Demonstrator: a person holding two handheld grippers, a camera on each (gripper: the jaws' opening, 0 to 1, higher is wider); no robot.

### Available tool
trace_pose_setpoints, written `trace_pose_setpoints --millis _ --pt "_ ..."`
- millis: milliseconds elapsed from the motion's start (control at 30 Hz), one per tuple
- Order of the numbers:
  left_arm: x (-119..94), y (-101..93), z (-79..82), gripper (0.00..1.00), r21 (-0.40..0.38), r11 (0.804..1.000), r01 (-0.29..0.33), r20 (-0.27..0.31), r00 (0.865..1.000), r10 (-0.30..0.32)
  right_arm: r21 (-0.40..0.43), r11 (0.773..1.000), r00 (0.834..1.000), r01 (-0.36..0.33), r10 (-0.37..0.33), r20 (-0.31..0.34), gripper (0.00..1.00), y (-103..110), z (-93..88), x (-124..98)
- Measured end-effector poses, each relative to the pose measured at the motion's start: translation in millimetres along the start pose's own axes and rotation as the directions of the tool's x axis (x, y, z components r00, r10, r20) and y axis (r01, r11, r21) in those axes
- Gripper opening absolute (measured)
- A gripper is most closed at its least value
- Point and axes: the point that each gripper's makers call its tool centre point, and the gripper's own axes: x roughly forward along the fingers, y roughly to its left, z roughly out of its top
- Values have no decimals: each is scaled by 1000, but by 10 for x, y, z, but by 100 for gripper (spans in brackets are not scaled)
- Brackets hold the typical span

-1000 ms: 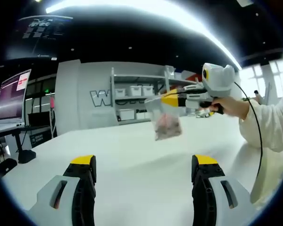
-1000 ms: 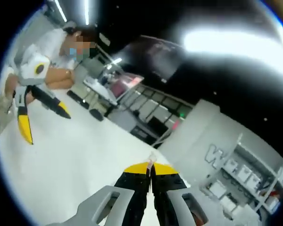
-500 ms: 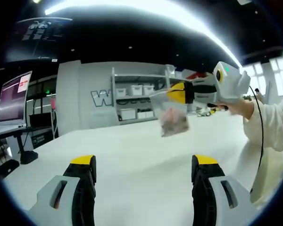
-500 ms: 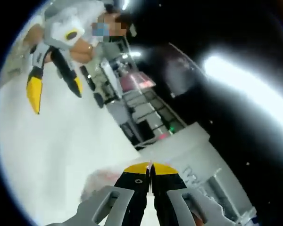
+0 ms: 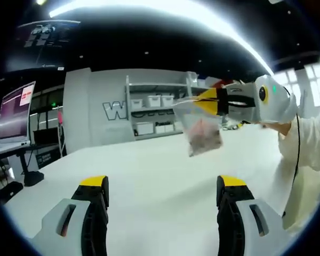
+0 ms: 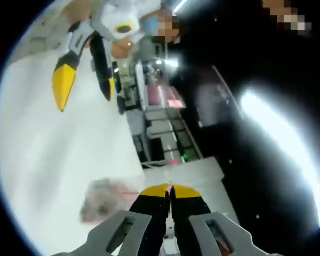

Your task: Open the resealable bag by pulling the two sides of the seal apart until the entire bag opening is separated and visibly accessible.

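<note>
In the left gripper view, the left tongs (image 5: 164, 186) are hanging wide open with nothing between them, low over the plain white desk (image 5: 149, 176). The right tongs (image 5: 209, 101) are coming in from the right, pinching the top edge of the small clear resealable plastic bag with pinkish contents (image 5: 202, 133), which is dangling in the air above the desk. In the right gripper view, the right tongs' yellow tips are pressing together on the bag's rim, the bag (image 6: 104, 198) blurring off to their left.

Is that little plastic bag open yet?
Cannot tell. The bag hangs from the shut right gripper; its seal isn't clear.
</note>
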Motion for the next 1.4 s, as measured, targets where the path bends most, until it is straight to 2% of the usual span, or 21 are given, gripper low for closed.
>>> trace_pose_setpoints --millis 33,167,467,667,767,867,1067,1300,1400 --pt "-4 7 4 82 2 1000 -2 0 1000 2 -46 999 1000 3 -2 3 0 12 30 -25" --pt "-11 33 11 82 -6 1000 -7 3 1000 7 -110 994 1000 -5 6 14 0 78 88 -91" --pt "-15 38 -13 82 -5 1000 -9 -4 1000 9 -139 990 999 -19 22 25 0 150 136 -176" --pt "-26 31 -24 82 -13 1000 -8 -5 1000 8 -163 984 997 -76 80 18 0 367 157 -236" --pt "-40 34 -44 82 -8 1000 -10 -11 1000 10 -145 981 991 -126 130 18 0 549 206 -320" --pt "-49 40 -59 82 -10 1000 -12 -15 1000 11 -125 982 989 -144 149 27 0 615 262 -382" --pt "-99 38 -53 82 -18 1000 -12 -15 1000 12 6 983 980 -184 183 72 0 664 458 -516" --pt "-201 25 -55 80 -33 999 -8 -12 1000 7 82 966 966 -243 234 108 0 830 680 -657" --pt "-246 4 8 78 -52 999 6 15 1000 -5 162 949 958 -272 251 137 0 903 790 -691"
